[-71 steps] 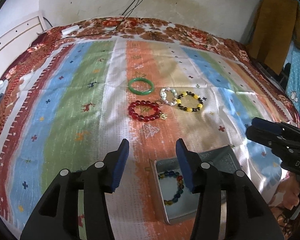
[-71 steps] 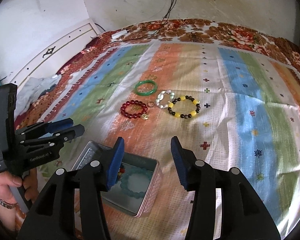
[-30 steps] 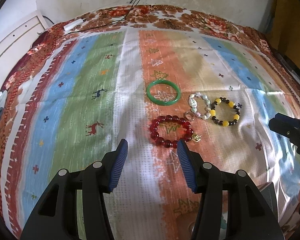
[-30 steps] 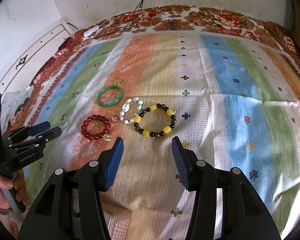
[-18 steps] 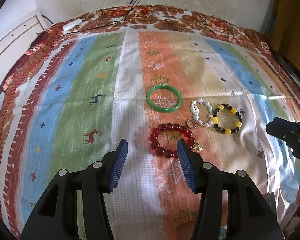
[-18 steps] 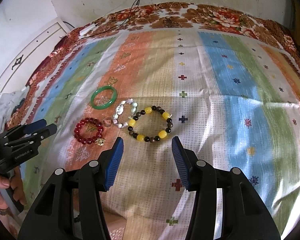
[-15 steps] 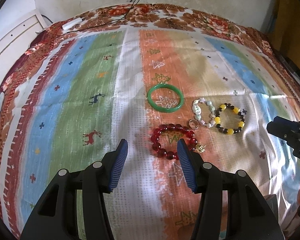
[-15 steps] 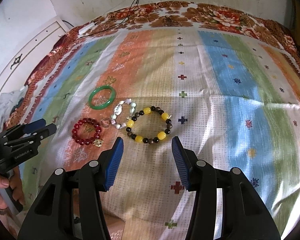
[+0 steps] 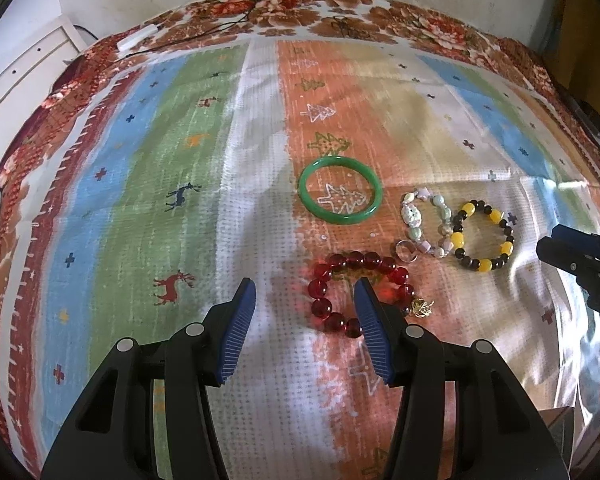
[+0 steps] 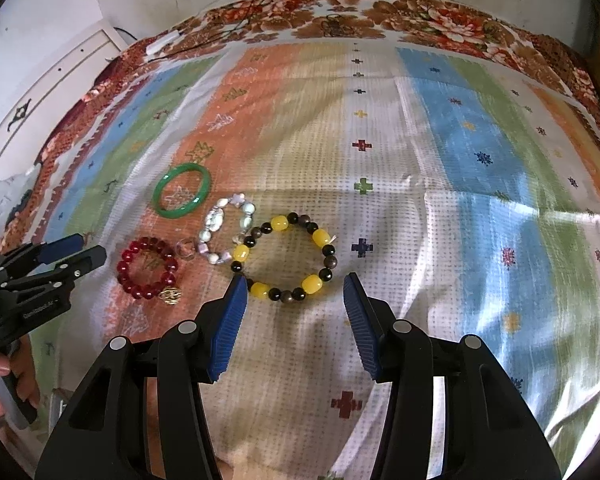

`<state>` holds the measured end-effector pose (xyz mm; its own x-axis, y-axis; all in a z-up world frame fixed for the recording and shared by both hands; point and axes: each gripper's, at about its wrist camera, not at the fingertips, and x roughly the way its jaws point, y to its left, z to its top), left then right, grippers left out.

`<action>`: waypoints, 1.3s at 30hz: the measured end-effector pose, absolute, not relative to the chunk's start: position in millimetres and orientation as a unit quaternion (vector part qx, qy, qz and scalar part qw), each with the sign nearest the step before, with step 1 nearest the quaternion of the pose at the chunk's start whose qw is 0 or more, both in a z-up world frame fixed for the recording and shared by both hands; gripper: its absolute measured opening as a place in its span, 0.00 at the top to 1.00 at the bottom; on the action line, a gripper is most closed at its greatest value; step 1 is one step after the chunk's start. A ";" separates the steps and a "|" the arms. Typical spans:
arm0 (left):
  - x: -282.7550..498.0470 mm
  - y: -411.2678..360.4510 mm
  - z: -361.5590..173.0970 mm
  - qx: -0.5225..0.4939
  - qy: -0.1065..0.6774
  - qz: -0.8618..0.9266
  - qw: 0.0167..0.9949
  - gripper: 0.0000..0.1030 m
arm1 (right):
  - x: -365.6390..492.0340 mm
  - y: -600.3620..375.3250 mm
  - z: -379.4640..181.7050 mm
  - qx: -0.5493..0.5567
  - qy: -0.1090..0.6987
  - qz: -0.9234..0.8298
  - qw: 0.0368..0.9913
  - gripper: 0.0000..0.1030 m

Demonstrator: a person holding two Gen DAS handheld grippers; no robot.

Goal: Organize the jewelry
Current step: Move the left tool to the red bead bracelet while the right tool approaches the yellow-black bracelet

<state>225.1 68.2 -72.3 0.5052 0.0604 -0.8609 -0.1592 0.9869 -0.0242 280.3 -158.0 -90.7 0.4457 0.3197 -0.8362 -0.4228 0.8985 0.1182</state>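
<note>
Several pieces lie on the striped cloth. A green bangle (image 9: 340, 191) (image 10: 182, 190) lies farthest. A pale bead bracelet (image 9: 424, 220) (image 10: 220, 232) and a small ring (image 9: 406, 250) (image 10: 187, 249) lie beside it. A yellow-and-black bead bracelet (image 9: 482, 236) (image 10: 286, 256) lies to the right, a red bead bracelet (image 9: 360, 294) (image 10: 148, 268) with a gold charm nearest left. My left gripper (image 9: 305, 294) is open, its right finger over the red bracelet. My right gripper (image 10: 294, 290) is open, its fingers either side of the yellow-and-black bracelet's near edge.
The striped cloth (image 9: 180, 160) covers a bed with a floral border (image 10: 420, 12). A white cabinet (image 10: 60, 80) stands at the left. Cables (image 9: 260, 0) run down the back wall. A corner of a tin (image 9: 560, 420) shows at the lower right of the left wrist view.
Both grippers have moved forward and lower toward the jewelry. The tin with the bracelet inside has slipped almost out of view. Both grippers stay open.
</note>
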 end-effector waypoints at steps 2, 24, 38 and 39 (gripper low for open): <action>225.9 67.7 -73.0 -0.047 0.494 0.062 0.866 0.49 | 283.6 -157.9 -94.5 -0.057 0.483 0.216 0.847 0.51; 248.1 65.0 -109.8 -0.026 0.537 0.054 0.842 0.47 | 312.0 -146.6 -124.6 -0.080 0.511 0.203 0.832 0.51; 254.1 63.9 -116.4 -0.015 0.539 0.053 0.840 0.44 | 321.3 -142.4 -136.7 -0.092 0.516 0.199 0.828 0.51; 254.1 63.7 -116.6 -0.015 0.539 0.053 0.840 0.44 | 321.5 -142.6 -136.7 -0.093 0.516 0.199 0.828 0.51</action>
<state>254.1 63.7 -116.6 0.4131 0.0731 -0.9077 -0.1052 0.9939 0.0321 321.5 -142.6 -136.7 0.3887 0.2332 -0.8914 -0.4255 0.9035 0.0508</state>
